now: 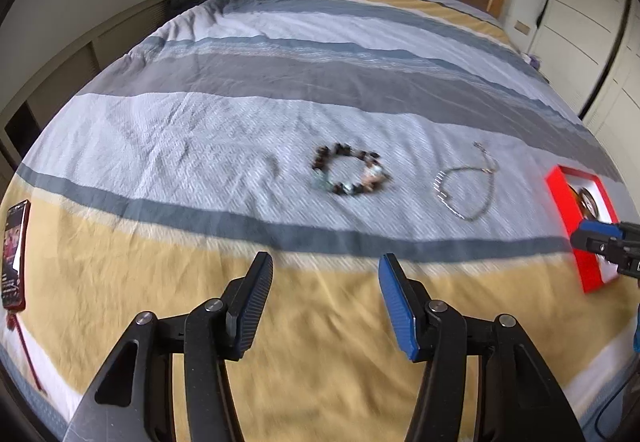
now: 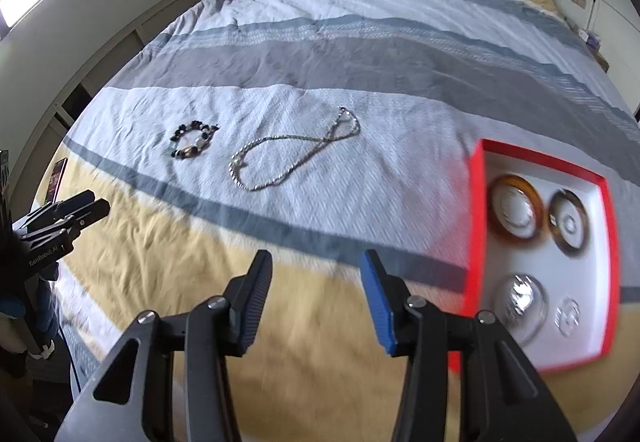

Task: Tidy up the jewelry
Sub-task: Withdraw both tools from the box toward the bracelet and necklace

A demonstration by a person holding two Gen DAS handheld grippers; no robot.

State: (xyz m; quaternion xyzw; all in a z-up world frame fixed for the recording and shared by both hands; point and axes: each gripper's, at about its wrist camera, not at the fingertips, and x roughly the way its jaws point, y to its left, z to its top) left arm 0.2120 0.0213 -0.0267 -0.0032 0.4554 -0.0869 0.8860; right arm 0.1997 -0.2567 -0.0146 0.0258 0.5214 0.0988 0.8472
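Two pieces of jewelry loose on the striped bedspread (image 1: pixel 248 114) — beaded bracelet (image 1: pixel 349 175) and silver chain necklace (image 2: pixel 288 158), just beside each other, untouched. Red-rimmed tray (image 2: pixel 476 210) off to the right, already holding four round pieces. Left gripper (image 1: pixel 325 306) and right gripper (image 2: pixel 314 302): jaws apart, nothing between them, both clear of the cloth. Judged as approach stage, no pick yet begun. Next move calls for lowering onto one piece, pinching thin strands or beads against soft fabric — snagging likely.
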